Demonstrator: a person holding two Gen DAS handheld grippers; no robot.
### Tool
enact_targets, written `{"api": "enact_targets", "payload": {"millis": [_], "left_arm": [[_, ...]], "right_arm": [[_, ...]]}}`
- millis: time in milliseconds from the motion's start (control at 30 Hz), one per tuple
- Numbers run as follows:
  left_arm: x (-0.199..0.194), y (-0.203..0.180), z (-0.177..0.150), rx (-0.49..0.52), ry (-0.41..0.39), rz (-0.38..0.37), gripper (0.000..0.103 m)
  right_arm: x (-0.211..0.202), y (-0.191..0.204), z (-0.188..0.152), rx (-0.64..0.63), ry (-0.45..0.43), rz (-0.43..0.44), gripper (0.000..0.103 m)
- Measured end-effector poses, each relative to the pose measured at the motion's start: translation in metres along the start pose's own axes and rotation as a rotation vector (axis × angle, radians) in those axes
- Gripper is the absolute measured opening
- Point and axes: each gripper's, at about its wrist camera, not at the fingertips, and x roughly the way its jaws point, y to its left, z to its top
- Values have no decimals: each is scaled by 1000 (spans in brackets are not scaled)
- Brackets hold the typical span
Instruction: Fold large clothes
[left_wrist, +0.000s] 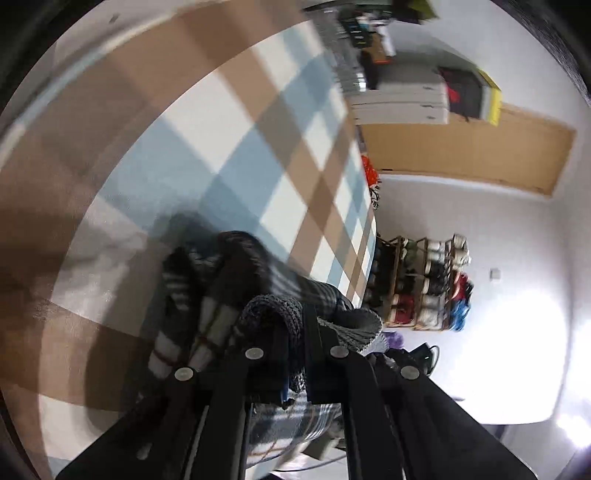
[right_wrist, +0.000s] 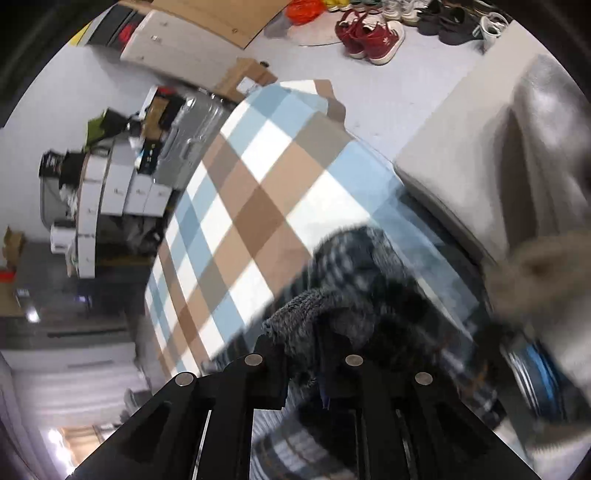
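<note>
A dark plaid garment (left_wrist: 255, 266) with a grey ribbed knit hem lies bunched on the checked blue, tan and white bed cover (left_wrist: 258, 147). My left gripper (left_wrist: 295, 314) is shut on that hem, which curls over both fingers. In the right wrist view the same garment (right_wrist: 354, 251) is blurred and stretches off to the right over the cover (right_wrist: 258, 206). My right gripper (right_wrist: 299, 332) has its jaws a little apart, and the fuzzy hem sits loosely in the gap between them.
Beyond the bed edge stand a shoe rack (left_wrist: 417, 284), a cardboard sheet (left_wrist: 461, 155) and white drawers (left_wrist: 399, 103). A silver suitcase (right_wrist: 188, 140), stacked white boxes (right_wrist: 110, 192) and red shoes (right_wrist: 373, 37) are on the floor. A pale grey cushion (right_wrist: 517, 147) borders the bed at right.
</note>
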Motion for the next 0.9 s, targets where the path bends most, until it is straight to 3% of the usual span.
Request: {"api": "enact_targets", "payload": {"millis": [33,100,133,167,200,267,300,333,400,500,567,633,700,767,833,900], "left_arm": [[1,4,1,-21,7,-19,1],[-2,5,2,-35,15,-13,2],[-3,6,0,-54,18,-17,4],[-7,4,-3,-60,7,-3,6],[-10,0,-5,-49,-6,11,15],[-24,-18,-17,15,-79,43,57],[-26,-27,-21,37,-126,82,92],[-32,-33,-28,57,-164,113,98],[-40,-49,-43,124,-206,169,98],[-40,-79,-84,310,-234,271,98],[-24,-91,-103,402,-181,286,98],[6,-96,-118,465,-79,302,98],[44,-99,-122,522,-2,360,98],[82,-87,-126,582,31,483,98],[100,-70,-122,584,26,561,97],[99,-64,-120,596,-28,542,97]], "right_arm": [[-3,1,3,3,-29,12,23],[-15,3,4,-26,-100,39,51],[-27,3,4,-36,-169,37,59],[-36,3,2,-46,-224,41,69],[-49,2,-1,-62,-295,52,71],[-63,8,-11,-139,-353,68,73],[-66,14,-17,-204,-352,59,73],[-66,24,-27,-287,-349,28,74],[-61,50,-52,-467,-334,-55,78],[-37,91,-105,-769,-281,-185,80],[-17,108,-141,-960,-232,-229,86],[9,114,-176,-1122,-165,-266,89],[36,113,-194,-1211,-106,-314,89],[60,105,-196,-1212,-74,-386,88],[83,91,-183,-1144,-24,-437,87],[90,81,-171,-1102,-20,-446,87]]}}
